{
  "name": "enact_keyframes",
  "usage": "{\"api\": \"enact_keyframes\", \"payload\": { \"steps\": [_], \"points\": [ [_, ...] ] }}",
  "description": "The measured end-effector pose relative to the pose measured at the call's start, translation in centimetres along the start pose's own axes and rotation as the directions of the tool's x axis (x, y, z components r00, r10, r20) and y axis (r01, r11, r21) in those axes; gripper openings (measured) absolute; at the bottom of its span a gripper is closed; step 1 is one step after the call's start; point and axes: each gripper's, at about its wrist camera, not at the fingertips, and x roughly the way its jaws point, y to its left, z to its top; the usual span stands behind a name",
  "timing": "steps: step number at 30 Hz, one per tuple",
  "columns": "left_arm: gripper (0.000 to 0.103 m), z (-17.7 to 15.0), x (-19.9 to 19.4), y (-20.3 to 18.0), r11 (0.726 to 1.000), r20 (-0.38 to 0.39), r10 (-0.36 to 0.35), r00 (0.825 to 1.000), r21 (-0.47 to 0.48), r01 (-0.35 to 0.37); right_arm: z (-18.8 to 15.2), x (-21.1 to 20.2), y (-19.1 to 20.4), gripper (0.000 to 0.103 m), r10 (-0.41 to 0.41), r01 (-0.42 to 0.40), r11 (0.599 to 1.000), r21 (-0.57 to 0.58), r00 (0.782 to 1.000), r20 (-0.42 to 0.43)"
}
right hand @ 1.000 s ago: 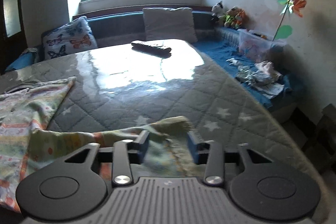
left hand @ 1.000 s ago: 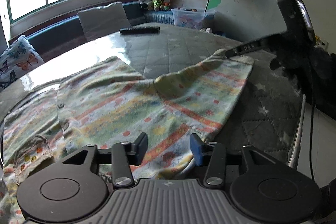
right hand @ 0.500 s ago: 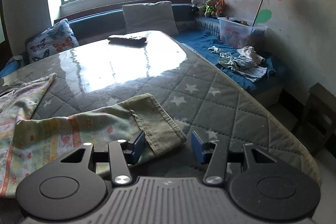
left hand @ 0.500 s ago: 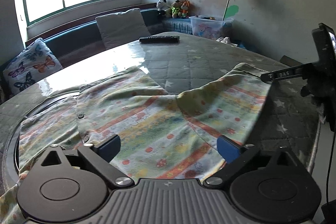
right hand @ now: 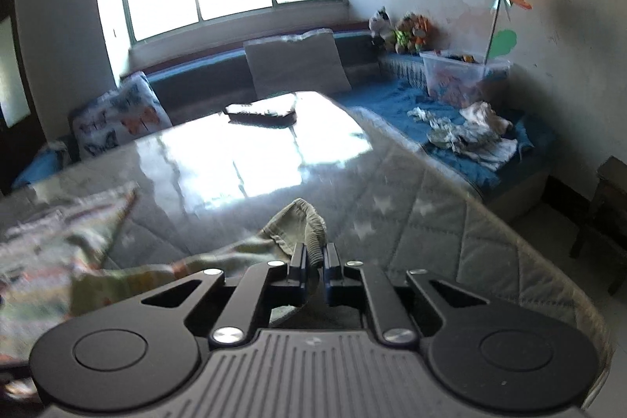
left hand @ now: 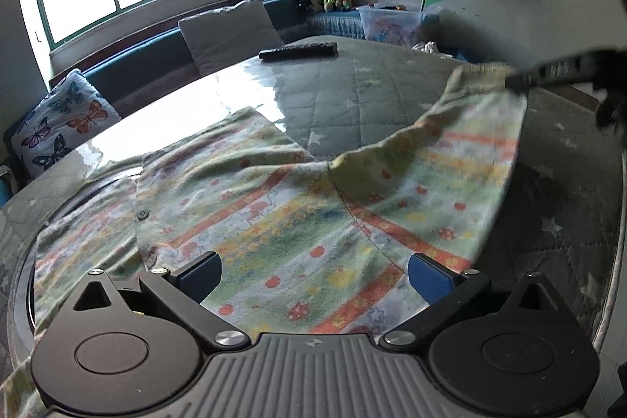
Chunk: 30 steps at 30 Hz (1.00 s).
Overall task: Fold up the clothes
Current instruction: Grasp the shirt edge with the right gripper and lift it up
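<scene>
Two blue pads of the left gripper (left hand: pixel 313 275) stand spread wide above the striped shirt (left hand: pixel 298 214), which lies on the quilted table (left hand: pixel 352 93). From the right wrist, the right gripper (right hand: pixel 313 259) pinches the shirt's cuff (right hand: pixel 303 228), lifted off the table.

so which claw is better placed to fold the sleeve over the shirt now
Right. The right claw is shut on the sleeve cuff and lifts it off the table. The left claw is open above the shirt, gripping nothing.
</scene>
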Motion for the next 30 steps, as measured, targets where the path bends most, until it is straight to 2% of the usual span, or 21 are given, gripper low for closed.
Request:
{"api": "enact_keyframes", "payload": {
  "steps": [11, 16, 24, 30],
  "points": [
    [0.103, -0.7, 0.5, -0.2, 1.0, -0.018, 0.021, 1.0, -0.003, -0.021, 3.2, -2.2, 2.3, 0.007, 0.066, -0.062, 0.996, -0.058, 0.996, 0.063],
    [0.103, -0.7, -1.0, 0.5, 0.999, 0.021, 0.023, 1.0, -0.032, -0.022, 4.8, -4.5, 4.3, 0.007, 0.145, -0.138, 0.987, -0.08, 0.985, 0.096],
    [0.103, -2.1, -5.3, 4.1, 0.988, 0.102, 0.1, 0.99, -0.132, -0.086, 6.8, -7.5, 11.6, 0.007, 0.314, -0.279, 0.931, -0.238, 0.941, 0.125],
    [0.103, -4.4, -8.2, 7.5, 0.964, 0.121, 0.178, 0.977, -0.222, -0.148, 6.3, -7.4, 19.1, 0.007, 0.441, -0.395, 0.848, -0.354, 0.895, 0.058]
  ]
}}
